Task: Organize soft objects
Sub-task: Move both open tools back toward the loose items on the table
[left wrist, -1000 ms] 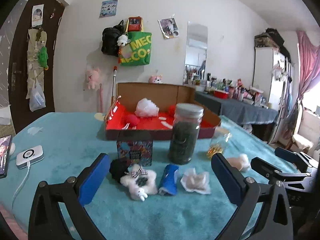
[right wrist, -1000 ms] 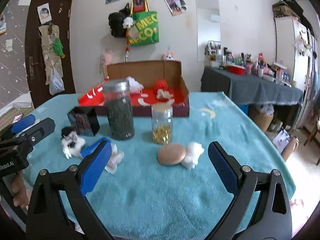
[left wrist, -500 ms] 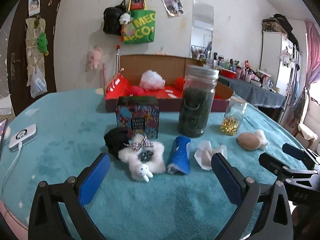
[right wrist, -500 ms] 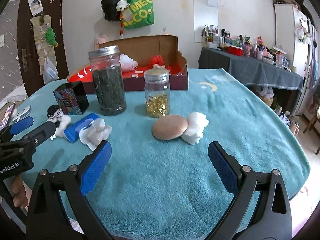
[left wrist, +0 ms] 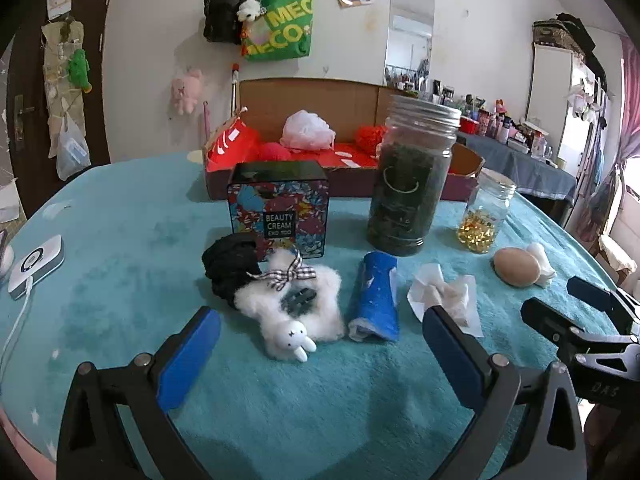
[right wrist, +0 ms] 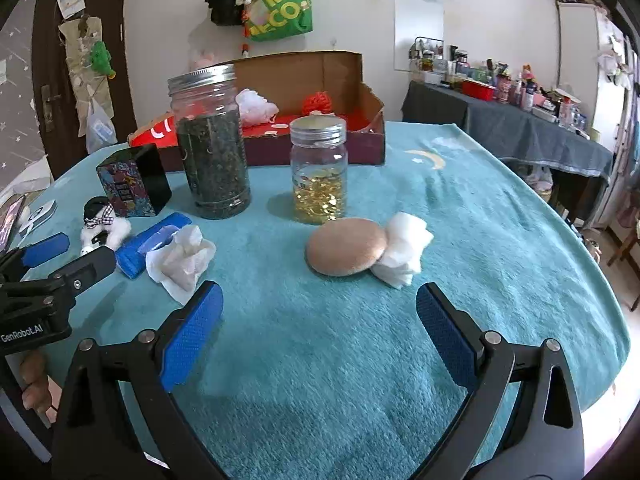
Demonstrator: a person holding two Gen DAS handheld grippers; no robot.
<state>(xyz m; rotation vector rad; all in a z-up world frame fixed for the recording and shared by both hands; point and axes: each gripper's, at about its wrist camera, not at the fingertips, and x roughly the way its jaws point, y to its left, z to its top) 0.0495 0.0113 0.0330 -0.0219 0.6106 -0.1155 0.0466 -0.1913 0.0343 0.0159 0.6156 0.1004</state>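
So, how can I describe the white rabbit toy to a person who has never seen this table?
Find the colourful BEAUTY CREAM box in front of the cardboard box. Just before it, on the teal cloth, lies the white fluffy rabbit toy, touching a black soft item. Only it has a checked bow and a small rabbit face.

The tall jar (left wrist: 412, 176) is hiding part of the box (left wrist: 320, 96); the phone (right wrist: 10, 220) is running off frame.

Both wrist views low, near, facing box (left wrist: 344, 176); jars shared.
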